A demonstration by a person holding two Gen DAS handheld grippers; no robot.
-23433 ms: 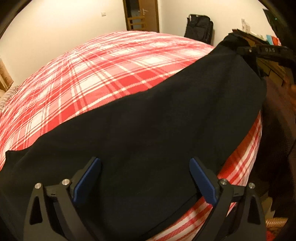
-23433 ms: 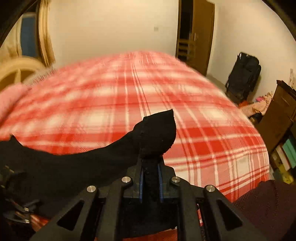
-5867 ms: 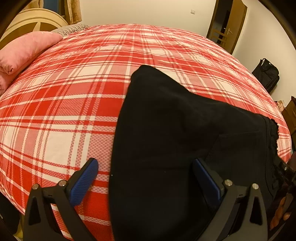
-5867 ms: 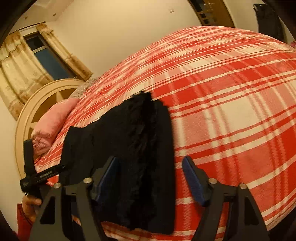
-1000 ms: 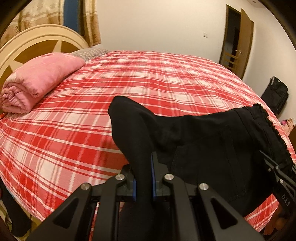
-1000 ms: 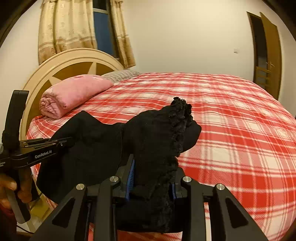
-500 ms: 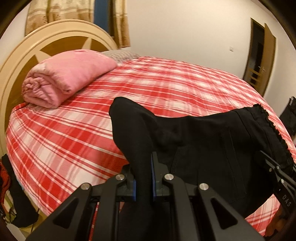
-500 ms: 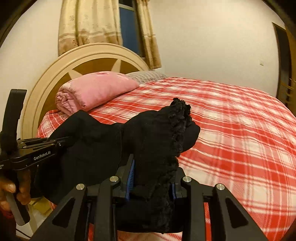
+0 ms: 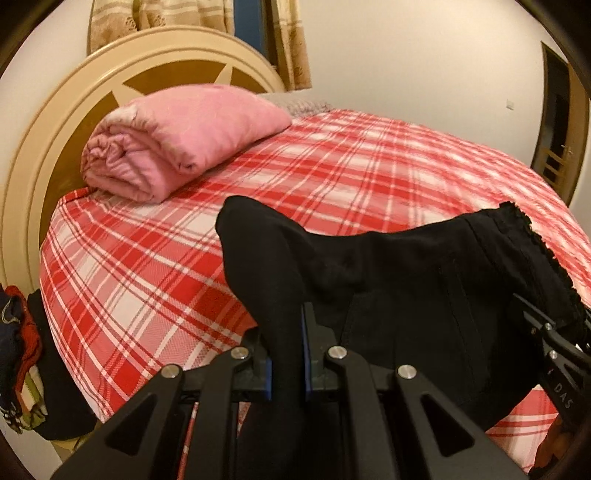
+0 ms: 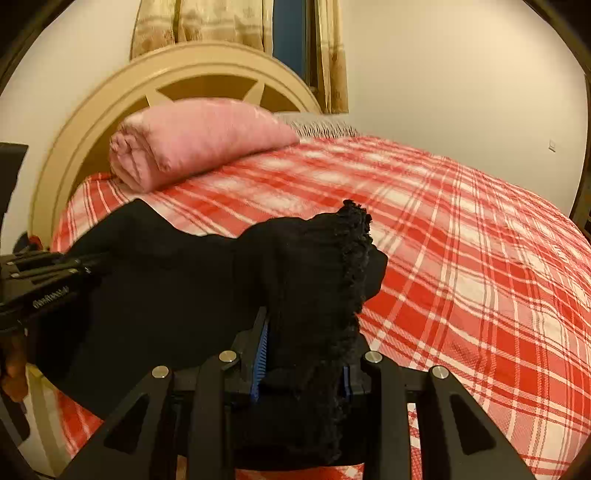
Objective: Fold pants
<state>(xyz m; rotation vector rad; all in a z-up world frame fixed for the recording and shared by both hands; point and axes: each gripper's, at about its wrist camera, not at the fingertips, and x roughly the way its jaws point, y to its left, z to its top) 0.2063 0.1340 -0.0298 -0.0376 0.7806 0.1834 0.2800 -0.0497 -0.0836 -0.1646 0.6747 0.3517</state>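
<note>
The black pants (image 9: 406, 280) hang folded between my two grippers, lifted above the near edge of the red plaid bed (image 9: 351, 173). My left gripper (image 9: 286, 354) is shut on a smooth folded corner of the pants. My right gripper (image 10: 301, 363) is shut on a thick bunch of the lace-trimmed end of the pants (image 10: 314, 266). In the left wrist view the right gripper (image 9: 554, 354) shows at the right edge, under the lace trim. In the right wrist view the left gripper (image 10: 40, 280) shows at the left edge with a hand below it.
A rolled pink blanket (image 9: 177, 140) lies at the head of the bed against the round cream headboard (image 9: 40, 147). Curtains (image 10: 236, 26) hang behind. Clothes (image 9: 18, 365) are heaped on the floor at the bed's left side. A wooden door (image 9: 557, 136) stands far right.
Both grippers have swung with the pants toward the head of the bed; the headboard and pink blanket now fill more of both views. The grips are unchanged.
</note>
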